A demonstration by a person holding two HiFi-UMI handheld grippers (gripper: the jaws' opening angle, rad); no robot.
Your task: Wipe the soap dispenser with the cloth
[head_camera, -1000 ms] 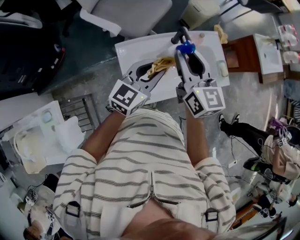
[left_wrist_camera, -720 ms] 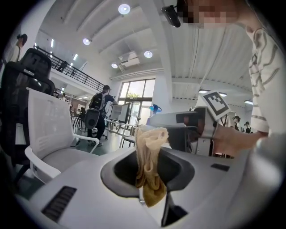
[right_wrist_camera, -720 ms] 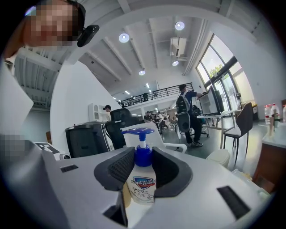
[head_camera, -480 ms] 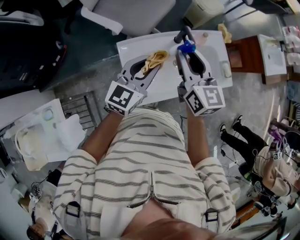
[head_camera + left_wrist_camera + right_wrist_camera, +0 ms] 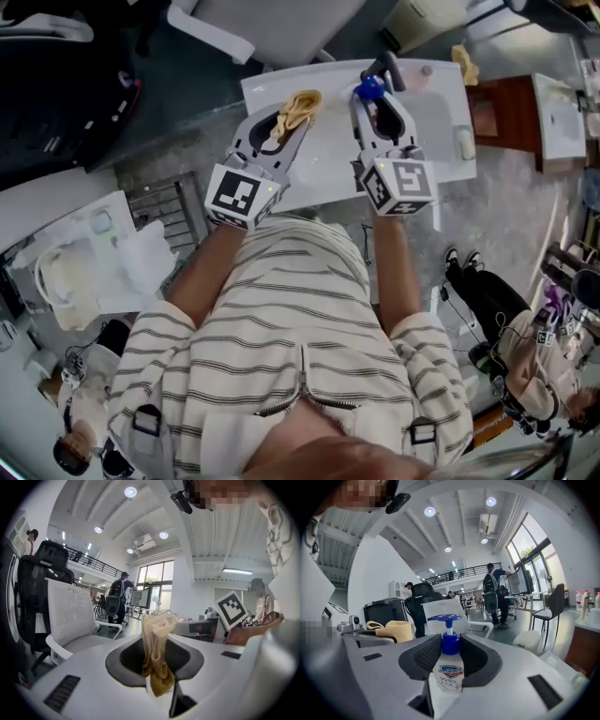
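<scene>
My right gripper (image 5: 372, 101) is shut on the soap dispenser (image 5: 370, 90), a clear bottle with a blue pump and a printed label. In the right gripper view the bottle (image 5: 449, 672) stands upright between the dark pads (image 5: 426, 656), my right gripper (image 5: 450, 660) closed at its shoulder. A crumpled yellow cloth (image 5: 294, 106) sticks out of my left gripper (image 5: 286, 120), which is shut on it over the white counter (image 5: 328, 155). The left gripper view shows the cloth (image 5: 157, 656) standing up from my left gripper (image 5: 157, 667). The cloth and dispenser are apart, side by side.
A dark faucet (image 5: 386, 66) rises just beyond the dispenser. A pale soap bar (image 5: 466, 142) and another yellow rag (image 5: 464, 63) lie at the counter's right end, beside a wooden cabinet (image 5: 492, 112). A white chair (image 5: 272, 23) stands behind. People sit at lower right.
My left gripper has swung to the left with the cloth, widening the gap to the dispenser. The right gripper has sunk a little with the bottle still in it.
</scene>
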